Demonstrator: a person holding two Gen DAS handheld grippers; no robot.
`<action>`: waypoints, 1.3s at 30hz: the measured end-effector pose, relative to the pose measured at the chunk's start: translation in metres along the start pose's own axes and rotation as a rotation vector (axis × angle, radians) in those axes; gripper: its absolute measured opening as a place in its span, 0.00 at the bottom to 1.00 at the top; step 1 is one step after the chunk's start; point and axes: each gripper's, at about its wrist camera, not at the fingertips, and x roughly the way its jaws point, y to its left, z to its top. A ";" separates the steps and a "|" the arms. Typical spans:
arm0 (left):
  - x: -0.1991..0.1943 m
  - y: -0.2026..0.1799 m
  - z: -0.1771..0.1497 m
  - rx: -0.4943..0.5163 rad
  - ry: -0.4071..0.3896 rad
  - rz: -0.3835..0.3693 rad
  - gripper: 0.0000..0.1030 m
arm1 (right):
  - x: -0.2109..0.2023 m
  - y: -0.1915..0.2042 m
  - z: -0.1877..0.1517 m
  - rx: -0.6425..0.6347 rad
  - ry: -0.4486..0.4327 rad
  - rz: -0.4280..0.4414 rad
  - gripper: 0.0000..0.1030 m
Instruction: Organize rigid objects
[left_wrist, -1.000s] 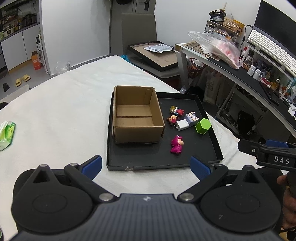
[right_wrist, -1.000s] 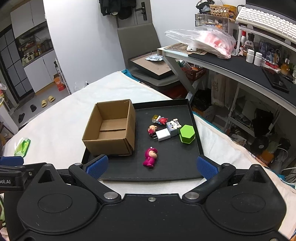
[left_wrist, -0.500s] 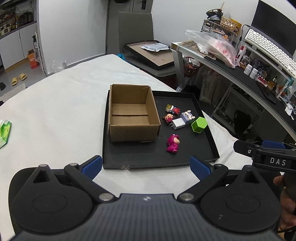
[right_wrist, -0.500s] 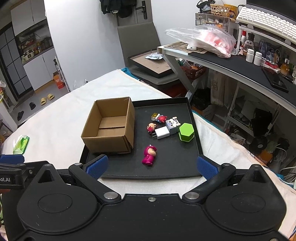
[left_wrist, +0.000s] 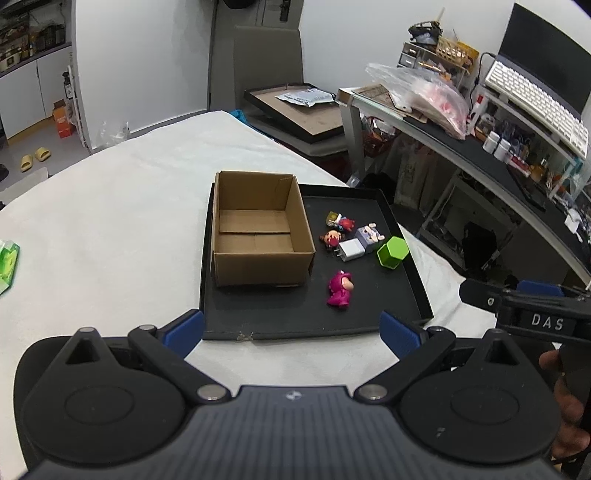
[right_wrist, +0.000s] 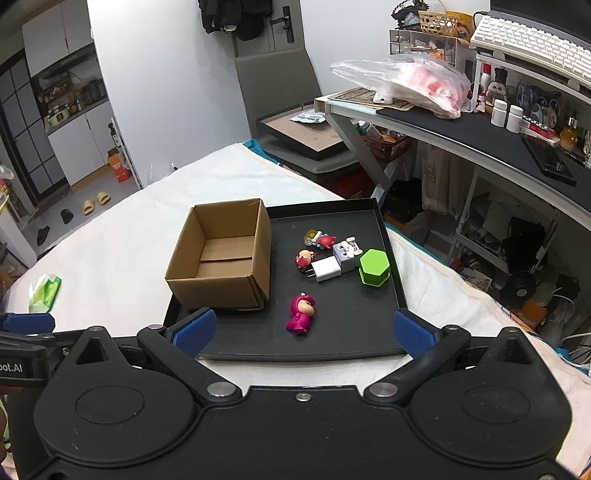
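Both my grippers, left (left_wrist: 291, 330) and right (right_wrist: 302, 330), are spread wide, empty. Pink figure (right_wrist: 301, 312) lies on the tray (right_wrist: 388, 236), at the box's (right_wrist: 221, 254) four o'clock: light, hard, slick; I'd pinch its body.

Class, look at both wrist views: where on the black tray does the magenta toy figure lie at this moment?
The magenta toy figure lies alone on the shallow black tray, near its front edge, just right of the open brown cardboard box and in front of the white charger plug.
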 end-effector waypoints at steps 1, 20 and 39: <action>0.001 0.000 0.000 -0.002 0.000 -0.006 0.98 | 0.001 -0.001 0.001 -0.001 0.000 -0.003 1.00; 0.014 -0.005 0.007 0.000 0.014 -0.009 0.98 | 0.019 -0.011 0.005 -0.002 0.020 -0.015 1.00; 0.062 0.026 0.025 -0.067 0.036 0.034 0.97 | 0.075 -0.020 0.010 0.063 0.089 0.018 1.00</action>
